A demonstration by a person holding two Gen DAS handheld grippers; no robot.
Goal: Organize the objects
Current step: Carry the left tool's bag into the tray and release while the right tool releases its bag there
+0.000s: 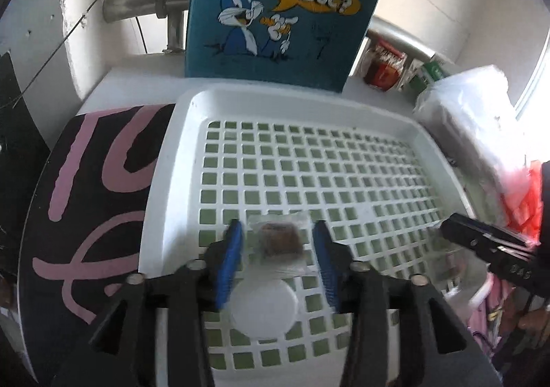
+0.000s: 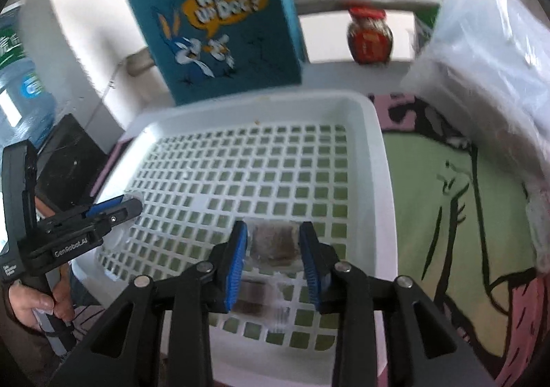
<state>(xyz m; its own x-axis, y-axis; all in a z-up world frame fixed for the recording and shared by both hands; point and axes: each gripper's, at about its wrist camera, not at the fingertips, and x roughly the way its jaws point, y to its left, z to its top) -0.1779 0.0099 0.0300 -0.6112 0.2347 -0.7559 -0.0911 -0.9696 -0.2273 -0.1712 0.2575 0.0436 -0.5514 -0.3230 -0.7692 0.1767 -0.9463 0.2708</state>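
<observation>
Both packets lie on the lattice floor of the white basket (image 1: 178,160), toward its near edge. The left gripper (image 1: 278,235) stands half-wide, blue pads clear on either side of a clear-wrapped brown snack packet (image 1: 280,242) directly ahead. The right gripper (image 2: 273,239) stands narrower around a second wrapped packet (image 2: 273,242); I cannot tell whether its pads touch the wrap. Each packet's long axis seems to run along its fingers.

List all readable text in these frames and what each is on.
"WHAT's UP DOC?" on the blue bag.
"7", handwritten, on the same bag.
"GenRobot.AI" on the left claw body.
Red jar label: blurred.
Pink lettering on the black cloth: cut off, unreadable.
</observation>
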